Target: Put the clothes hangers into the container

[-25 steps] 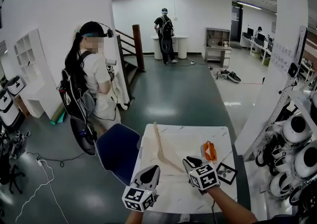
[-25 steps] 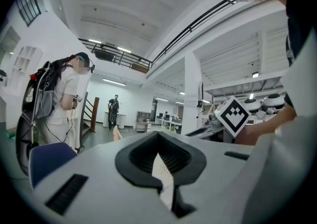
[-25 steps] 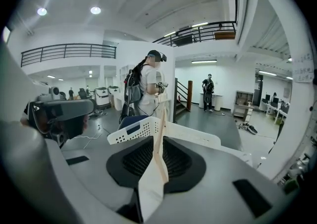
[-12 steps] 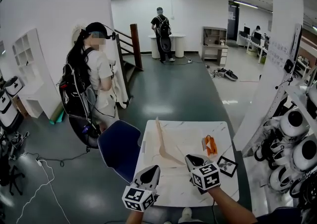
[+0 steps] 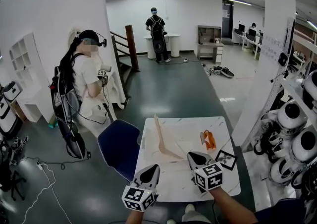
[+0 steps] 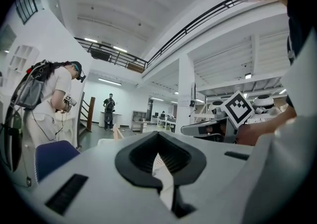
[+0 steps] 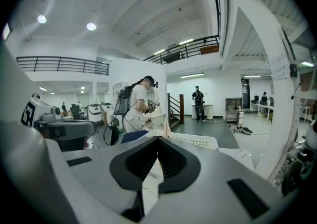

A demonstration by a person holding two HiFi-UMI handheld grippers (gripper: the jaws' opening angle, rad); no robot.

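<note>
While both tools hung low over the near edge of the surface, nothing was in hand, which reads as a pause before any reach. Beside a blue chair, the left hand-held gripper pointed up the surface with its jaws drawn nearly together on nothing. Just beyond it sat the white perforated container, its outline hard to separate from the pale top in the head view. A light wooden hanger rose out of it, one arm tilted upward, apparently propped on the rim; how many lay inside I could not tell. The right hand-held gripper was likewise closed and empty. Farther right lay an orange object and a dark-framed tile, both outside the container.
</note>
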